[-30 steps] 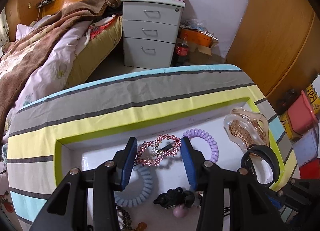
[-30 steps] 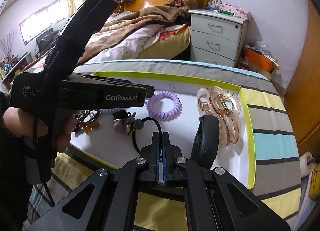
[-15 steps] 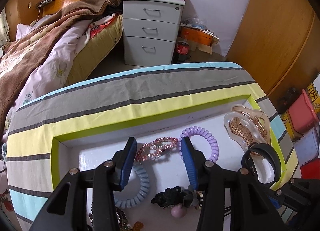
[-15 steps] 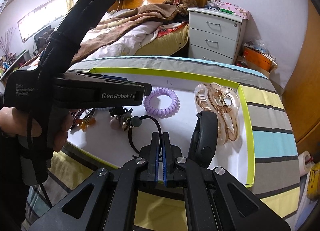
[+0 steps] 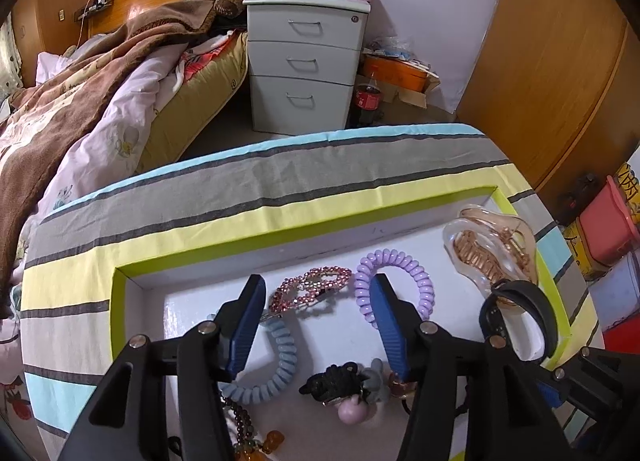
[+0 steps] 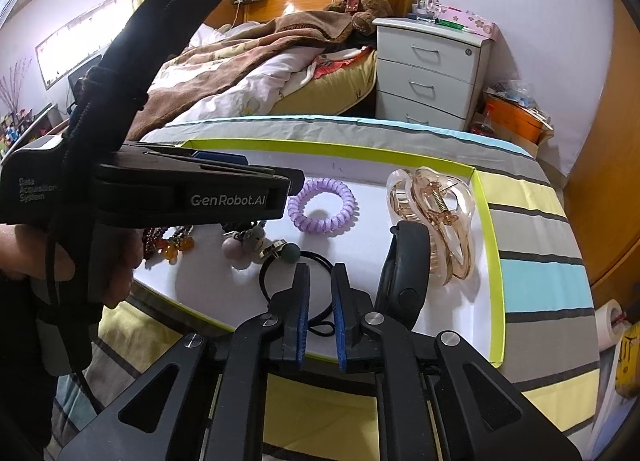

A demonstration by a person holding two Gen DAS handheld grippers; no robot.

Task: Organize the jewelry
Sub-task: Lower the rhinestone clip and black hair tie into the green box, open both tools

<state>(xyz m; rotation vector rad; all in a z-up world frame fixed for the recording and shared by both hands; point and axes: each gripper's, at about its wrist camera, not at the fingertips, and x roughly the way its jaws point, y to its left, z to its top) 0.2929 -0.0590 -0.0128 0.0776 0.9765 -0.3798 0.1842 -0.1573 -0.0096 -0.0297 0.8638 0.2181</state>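
My left tool point(image 5: 318, 315) has just been spreading its jaws; the pink rhinestone clip point(image 5: 310, 288) lies free on the white tray point(image 5: 408, 233), just left of the purple coil hair tie point(image 5: 396, 281). My right tool point(image 6: 320, 301) has just been parting slightly, with the black elastic point(image 6: 276, 267) loose between its pads. The amber claw clip point(image 6: 436, 217) sits right of the purple tie.

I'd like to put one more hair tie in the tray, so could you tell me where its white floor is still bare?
Bare floor runs along the tray's far wall, behind the pink rhinestone clip and the purple coil tie. Another free patch lies between the purple tie and the amber claw clip. The near side is crowded: blue coil tie, bobble ties, beads.
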